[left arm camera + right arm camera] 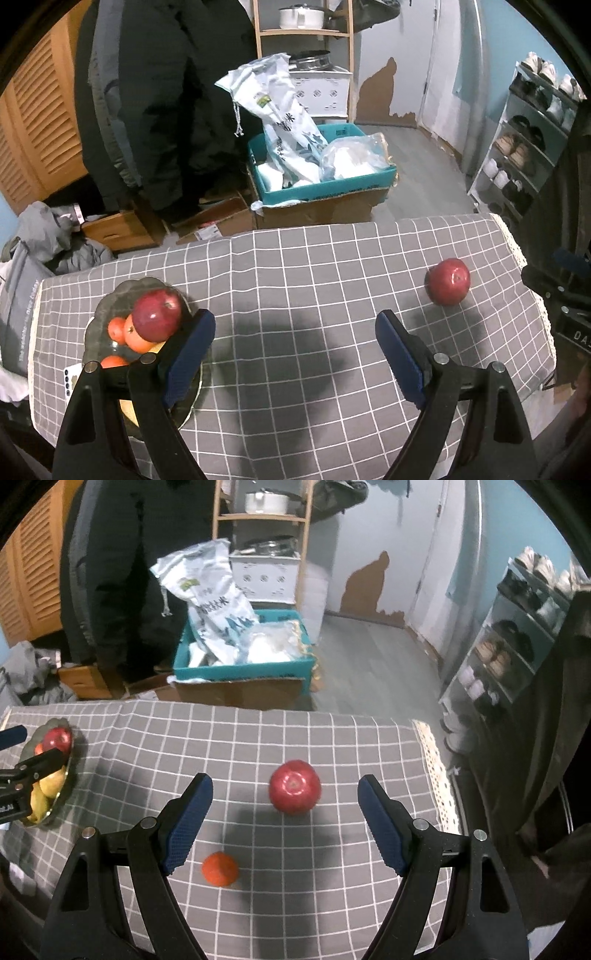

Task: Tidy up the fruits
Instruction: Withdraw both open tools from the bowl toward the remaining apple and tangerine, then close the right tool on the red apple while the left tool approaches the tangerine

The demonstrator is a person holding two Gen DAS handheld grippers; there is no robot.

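"DA" on right gripper [574, 334], (cut off), sack [214, 602] print unreadable

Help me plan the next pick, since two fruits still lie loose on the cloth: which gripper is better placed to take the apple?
Probably the right gripper: it is open, with the loose apple just ahead between its fingers. The left gripper sits beside the fruit bowl.
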